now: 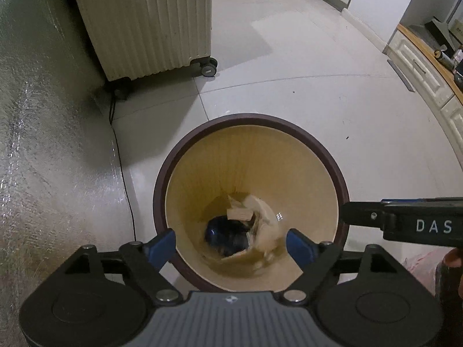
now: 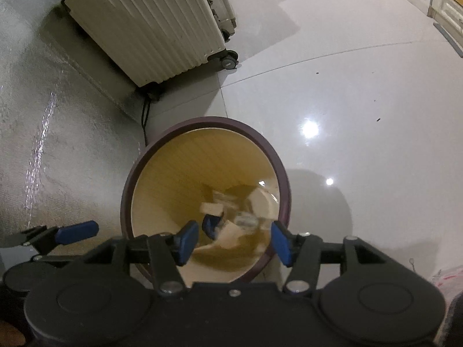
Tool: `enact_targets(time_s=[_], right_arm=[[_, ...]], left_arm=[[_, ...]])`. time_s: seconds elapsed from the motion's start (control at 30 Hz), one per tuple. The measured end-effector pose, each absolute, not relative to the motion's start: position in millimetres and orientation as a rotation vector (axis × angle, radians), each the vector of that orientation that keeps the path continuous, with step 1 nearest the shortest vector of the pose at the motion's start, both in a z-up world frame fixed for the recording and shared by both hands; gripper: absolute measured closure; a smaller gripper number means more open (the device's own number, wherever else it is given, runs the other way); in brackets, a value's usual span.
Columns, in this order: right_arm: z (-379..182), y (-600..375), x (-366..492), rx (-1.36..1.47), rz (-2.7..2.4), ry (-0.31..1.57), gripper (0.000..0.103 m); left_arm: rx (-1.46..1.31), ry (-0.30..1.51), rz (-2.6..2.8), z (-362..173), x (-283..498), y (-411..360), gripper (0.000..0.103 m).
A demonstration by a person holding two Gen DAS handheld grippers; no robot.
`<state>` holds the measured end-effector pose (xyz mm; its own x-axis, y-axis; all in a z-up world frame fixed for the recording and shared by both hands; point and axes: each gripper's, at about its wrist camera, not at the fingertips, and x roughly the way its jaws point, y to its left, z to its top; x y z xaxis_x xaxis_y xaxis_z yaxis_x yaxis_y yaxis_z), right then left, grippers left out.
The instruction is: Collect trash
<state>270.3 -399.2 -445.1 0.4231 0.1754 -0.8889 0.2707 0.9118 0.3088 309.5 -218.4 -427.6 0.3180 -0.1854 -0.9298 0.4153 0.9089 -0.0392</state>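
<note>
1 left hand-held gripper (image 1: 231,241): blue pads spread wide, nothing between them, held above the bin mouth and pointing steeply down into it.

1 right hand-held gripper (image 2: 235,241): blue pads partly spread, not pinching anything, also above the bin mouth; its black body enters the left wrist view from the right, level with the bin rim.

1 round trash bin (image 1: 251,118): dark brown rim, tan inner wall, standing on the floor directly beneath and ahead of both hand-held grippers.

Trash (image 1: 254,225) at the bottom of the bin, below the pads: several pale cardboard or paper scraps, blurred, count uncertain, at least 3 pieces; 1 dark blue glossy item (image 1: 222,232) lying beside and partly under them.

1 cream ribbed suitcase (image 1: 144,20) on black wheels, 2 wheel sets visible, standing far ahead and to the left of the left hand-held gripper, well apart from the bin.

1 black cable (image 1: 121,156) running along the floor from under the suitcase, passing just left of the bin.

1 silvery textured mat (image 1: 52,144) covering the floor to the left.

1 grey tiled floor (image 1: 318,86), glossy, with 2 light reflections in the right wrist view.

1 white cabinet (image 1: 419,66) with a wooden top, far ahead to the right, carrying small dark items too small to identify.
</note>
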Motion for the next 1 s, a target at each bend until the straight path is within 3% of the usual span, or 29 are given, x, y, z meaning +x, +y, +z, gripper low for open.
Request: enact_targets(time_s=[0.17, 0.33, 0.47, 0.53, 1.0], right_arm=[[-439.4, -397.7, 264.3, 0.405, -0.056, 1.151, 0.043], [-430.3, -396.0, 256.0, 0.357, -0.049, 1.152, 0.024], [-422.1, -396.8, 248.9, 0.324, -0.057, 1.140, 0.017], [-417.3, -398.2, 244.2, 0.316, -0.068, 1.134, 0.002], [-372.5, -397.3, 203.7, 0.263, -0.104, 1.087, 0.000]], left_arm=[[0.247, 1.205, -0.382, -423.4, 301.1, -217.7, 0.014], [0.232, 1.211, -0.346, -415.6, 292.6, -210.8, 0.008], [0.204, 1.227, -0.310, -406.7, 289.1, -202.7, 0.004], [0.193, 1.229, -0.298, -401.4, 287.3, -197.8, 0.002], [0.171, 1.218, -0.244, -351.3, 260.2, -172.3, 0.000]])
